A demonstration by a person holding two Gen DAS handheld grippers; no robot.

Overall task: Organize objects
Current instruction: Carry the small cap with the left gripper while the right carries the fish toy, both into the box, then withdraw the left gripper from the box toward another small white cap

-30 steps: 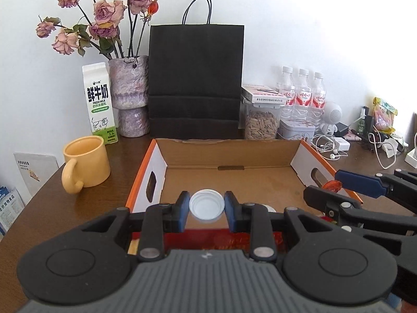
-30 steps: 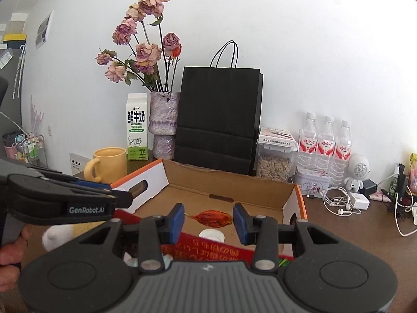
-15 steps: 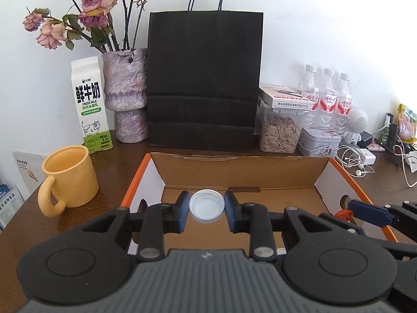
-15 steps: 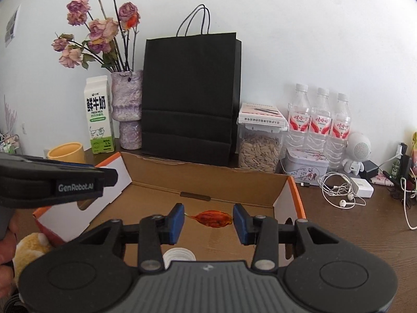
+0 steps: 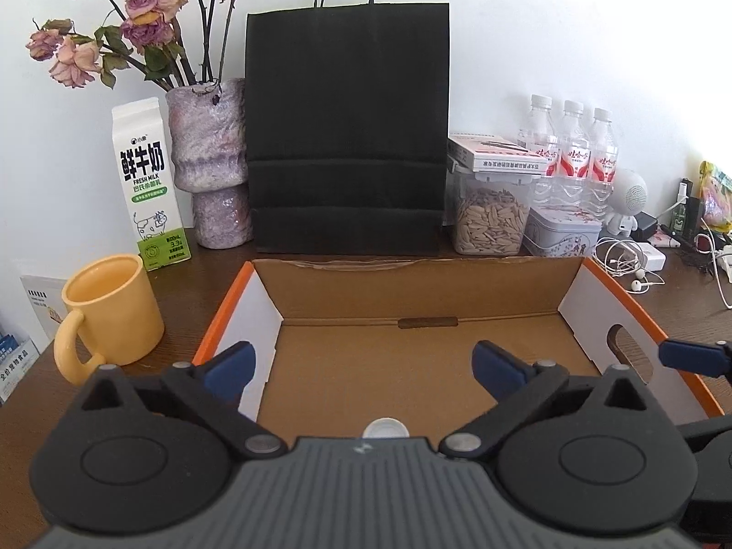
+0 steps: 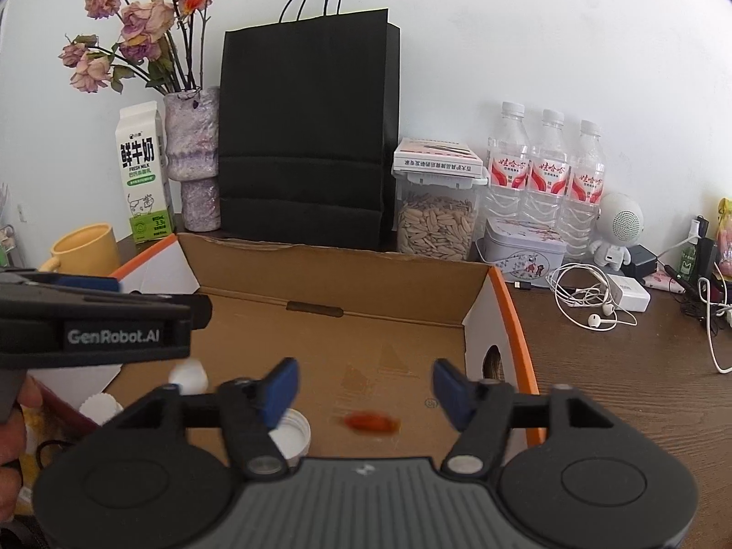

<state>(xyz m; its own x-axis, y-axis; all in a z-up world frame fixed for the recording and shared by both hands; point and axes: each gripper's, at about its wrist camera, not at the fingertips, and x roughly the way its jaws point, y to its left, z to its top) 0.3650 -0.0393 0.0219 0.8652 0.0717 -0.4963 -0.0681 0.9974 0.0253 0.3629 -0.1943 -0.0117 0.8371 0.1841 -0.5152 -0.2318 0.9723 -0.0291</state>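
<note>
Both grippers' jaws have just been opening and hold nothing: the cap [image 5: 385,427] lies in the box [image 5: 411,293] under the left gripper [image 5: 361,366], the orange piece [image 6: 371,422] under the right gripper [image 6: 363,386]. More caps [image 6: 98,407] remain outside.

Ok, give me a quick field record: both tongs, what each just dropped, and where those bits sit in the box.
left tongs: open, jaws just opened, nothing between them
right tongs: open, jaws just opened, nothing gripped
white cap: on the floor of the cardboard box, near edge, left of centre
red piece: blurred, low over or on the box floor, below the right tongs
outside the box: yellow mug on the left, earphones on the right
</note>
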